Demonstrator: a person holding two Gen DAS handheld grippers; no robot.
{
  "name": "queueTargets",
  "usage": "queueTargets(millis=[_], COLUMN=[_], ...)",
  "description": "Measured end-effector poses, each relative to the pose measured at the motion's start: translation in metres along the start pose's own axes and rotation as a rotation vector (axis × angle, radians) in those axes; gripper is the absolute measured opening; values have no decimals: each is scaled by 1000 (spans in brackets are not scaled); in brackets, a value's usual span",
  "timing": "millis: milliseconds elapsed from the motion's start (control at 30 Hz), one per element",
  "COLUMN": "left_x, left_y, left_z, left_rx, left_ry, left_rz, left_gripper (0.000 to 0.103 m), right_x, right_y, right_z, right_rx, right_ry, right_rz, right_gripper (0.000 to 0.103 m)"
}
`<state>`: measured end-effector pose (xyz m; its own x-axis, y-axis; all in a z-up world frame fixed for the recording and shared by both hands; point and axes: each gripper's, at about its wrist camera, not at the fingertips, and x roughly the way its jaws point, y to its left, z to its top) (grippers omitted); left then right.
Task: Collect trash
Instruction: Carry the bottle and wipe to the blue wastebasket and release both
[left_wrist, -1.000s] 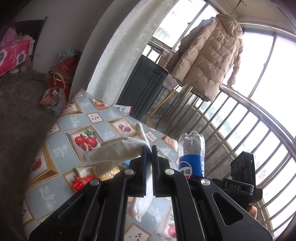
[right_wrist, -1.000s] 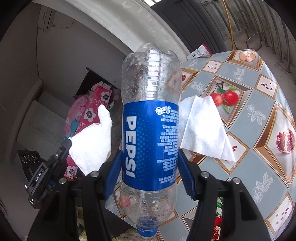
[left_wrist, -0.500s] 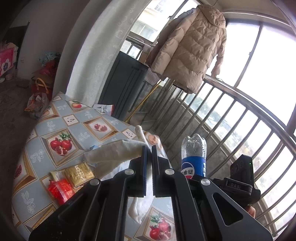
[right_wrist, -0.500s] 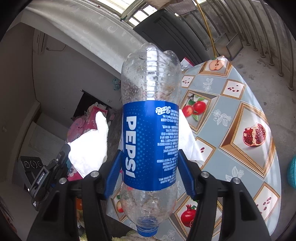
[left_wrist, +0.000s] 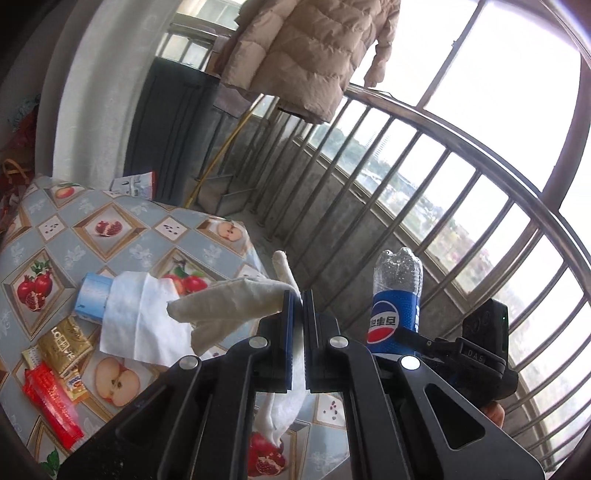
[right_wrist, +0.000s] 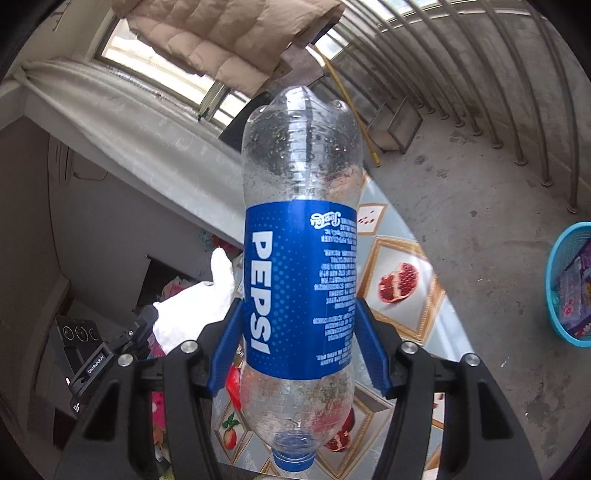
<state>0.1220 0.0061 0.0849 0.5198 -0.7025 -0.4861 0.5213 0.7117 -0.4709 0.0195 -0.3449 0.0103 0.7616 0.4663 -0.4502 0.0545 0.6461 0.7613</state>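
While both grippers carry trash, a blue basket (right_wrist: 570, 284) sits beyond the table (right_wrist: 397, 295)

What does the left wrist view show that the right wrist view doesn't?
Only the left wrist view: snack wrappers, a tissue pack and a loose tissue on the table, with the left hand-held gripper shut on a tissue.

Only the right wrist view: a blue basket on the floor, and the cap of the upside-down bottle.

Both: that bottle clamped in the right hand-held gripper, the held tissue, the fruit-print table, the coat, the railing.
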Motion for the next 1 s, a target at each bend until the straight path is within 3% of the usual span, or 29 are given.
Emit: queueTargets(millis=[267,500,667,1000], left_x=[78,166,234,363], left_y=[-65,-131,-174,-228], left_z=[-1,-25,-47,-103], left_rx=[139,282,365,472], left_ry=[173,341,428,609], left_rz=[-125,-181,-175,-140], left_gripper=[3,3,3,3], right_x=[-87,-127,-126,-95], right_y=[-75,-155,-207,-309], right_z=[-1,-3,0,14], right_rx=[166,323,382,403], right_ry=[-231,-377,-453,-496], right_rz=[-186,-382,-536,-639], right_gripper=[58,58,58,58])
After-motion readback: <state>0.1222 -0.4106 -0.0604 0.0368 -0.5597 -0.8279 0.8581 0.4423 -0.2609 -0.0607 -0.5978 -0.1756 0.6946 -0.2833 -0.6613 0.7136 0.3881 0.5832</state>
